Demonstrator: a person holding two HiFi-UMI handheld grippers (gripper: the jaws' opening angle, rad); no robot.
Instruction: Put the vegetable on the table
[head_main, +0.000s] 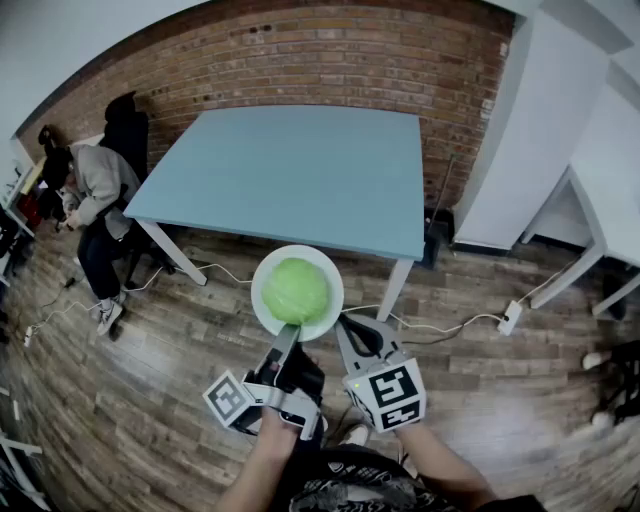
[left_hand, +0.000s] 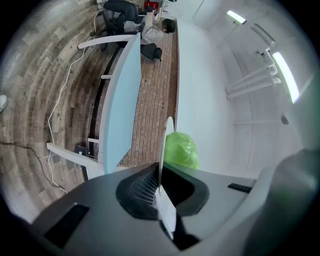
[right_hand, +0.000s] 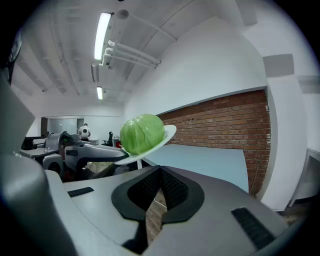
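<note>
while the left gripper (head_main: 289, 338) clamps the plate (head_main: 327, 283) rim, right gripper (head_main: 352, 328) closed and empty, tilt may roll the cabbage (head_main: 296, 290) off.

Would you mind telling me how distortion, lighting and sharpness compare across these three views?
Head view: heavy fisheye bows the edges of the table and the brick wall, corners darkened, cabbage sharp. Left gripper view: scene rolled sideways, ceiling lights blown out at right, plate seen edge-on. Right gripper view: strip light glares, cabbage crisp, black vignette in the corners.
</note>
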